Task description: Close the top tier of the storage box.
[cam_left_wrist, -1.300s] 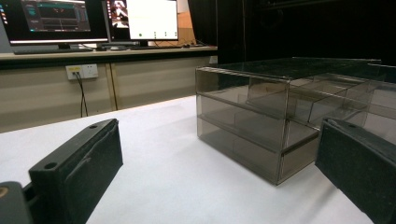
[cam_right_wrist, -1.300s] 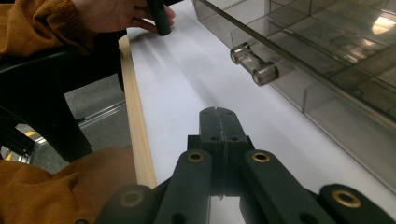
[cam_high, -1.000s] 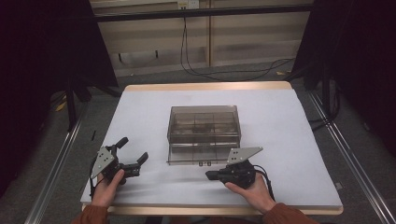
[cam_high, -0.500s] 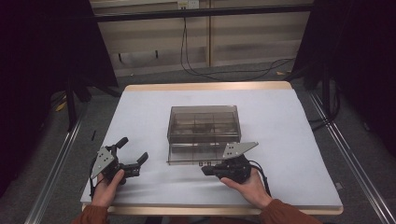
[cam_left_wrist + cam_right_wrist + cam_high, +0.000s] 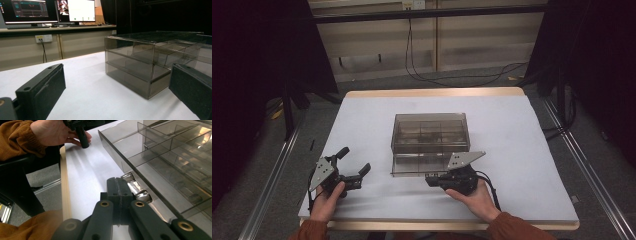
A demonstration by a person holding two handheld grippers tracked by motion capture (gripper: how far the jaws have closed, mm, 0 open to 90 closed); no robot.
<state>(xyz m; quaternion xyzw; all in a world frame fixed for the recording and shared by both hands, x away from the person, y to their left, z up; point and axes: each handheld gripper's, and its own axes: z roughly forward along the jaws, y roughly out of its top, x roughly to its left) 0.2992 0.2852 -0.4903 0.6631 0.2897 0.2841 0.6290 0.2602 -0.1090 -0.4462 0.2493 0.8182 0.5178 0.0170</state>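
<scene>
A smoky clear drawer box [image 5: 429,132] stands mid-table, its lowest drawer [image 5: 417,170] drawn out a little toward me. My right gripper [image 5: 429,178] lies at that drawer's front with its jaws shut. In the right gripper view, my right gripper [image 5: 117,182] has its jaws pressed together, and the drawer's silver handle [image 5: 137,188] sits just beside them, not between them. The drawer [image 5: 160,157] has divided compartments. My left gripper [image 5: 356,160] rests open at the front left of the table. In the left gripper view, my left gripper [image 5: 115,82] faces the box [image 5: 140,62] across bare table.
The white table [image 5: 522,130] has a wooden front edge [image 5: 65,190] close to my right gripper. In the right gripper view, the other hand [image 5: 55,131] holds its gripper farther off. Monitors [image 5: 50,10] stand on a bench beyond the table. Metal rails [image 5: 267,185] run along both sides.
My right gripper has slid left and slightly forward along the drawer's front. The left gripper has stayed where it was, still open.
</scene>
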